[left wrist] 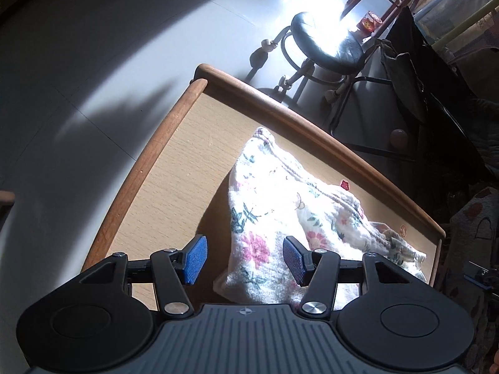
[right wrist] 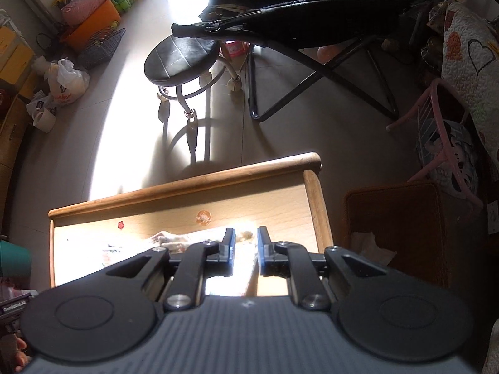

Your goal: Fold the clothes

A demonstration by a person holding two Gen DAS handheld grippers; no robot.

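Floral cloth (left wrist: 265, 218) on the wooden counter (left wrist: 174, 168), seen from the left wrist: bunched into a long, puffy bundle running from near the far rim back toward the camera, ridged and creased, edges not squared. Left claw (left wrist: 246, 260) wide open just above the near end of the cloth, blue pads either side of it, gripping nothing. Beyond the counter, a black stool (left wrist: 327, 40) on the pale floor (left wrist: 93, 62) in strong sun.

From the right wrist: same counter (right wrist: 187, 193) lower in frame, cloth (right wrist: 174, 241) mostly washed out by glare, only a rumpled edge readable left of the fingers. Right claw (right wrist: 246, 249) narrowed to a small gap, low over the bright patch of fabric; whether any cloth is pinched in that gap, impossible to tell through the glare. Stool (right wrist: 181, 59) and a folding chair (right wrist: 312, 62) behind.

Progress, as a judgement: not a neat finished fold. Lumpy bundle fits either a garment gathered roughly and awaiting spreading, or one partly doubled over and needing flattening. Smoothing and squaring clearly left either way.
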